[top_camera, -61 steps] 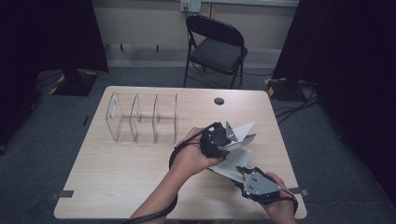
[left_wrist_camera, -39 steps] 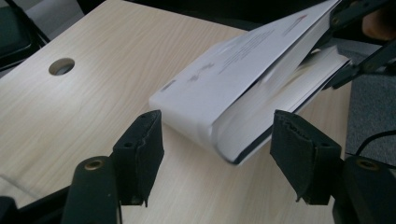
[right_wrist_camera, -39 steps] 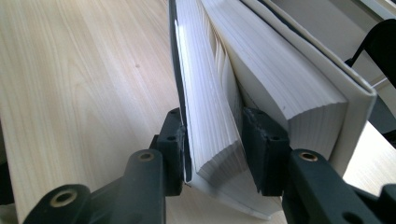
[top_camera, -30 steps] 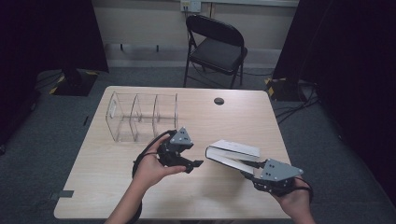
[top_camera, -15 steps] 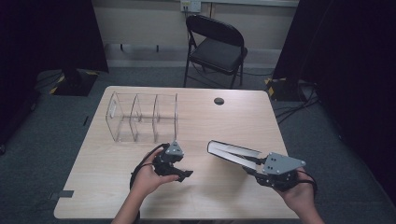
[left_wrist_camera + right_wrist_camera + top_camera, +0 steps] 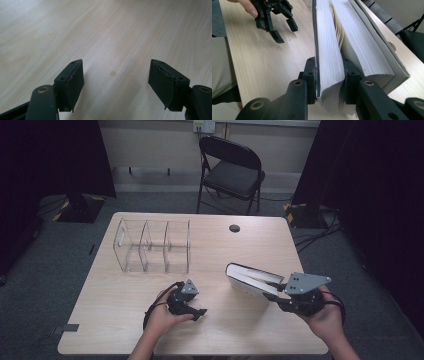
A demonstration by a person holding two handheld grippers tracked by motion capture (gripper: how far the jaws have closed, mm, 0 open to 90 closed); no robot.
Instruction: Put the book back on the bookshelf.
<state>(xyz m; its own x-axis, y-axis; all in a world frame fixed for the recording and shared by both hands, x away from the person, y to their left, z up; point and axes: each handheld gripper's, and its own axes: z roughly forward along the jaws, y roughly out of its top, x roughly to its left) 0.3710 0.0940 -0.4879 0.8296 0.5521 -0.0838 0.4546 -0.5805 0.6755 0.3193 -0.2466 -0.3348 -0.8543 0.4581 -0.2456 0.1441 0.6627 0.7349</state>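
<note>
My right gripper (image 6: 272,291) has just been closing and is now clamped on a wad of pages and one cover of the thick white-paged book (image 6: 250,279), held near the right part of the light wooden tabletop's (image 6: 280,245) front edge. My left gripper (image 6: 196,312) hangs low near the front edge's middle, jaws apart over bare wood.

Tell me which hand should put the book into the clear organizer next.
The right. Its tool is already clamped on a wad of the book's pages, lifted over the table. The left tool is open, holds nothing, and rests low near the table edge. The organizer sits beyond it.
</note>
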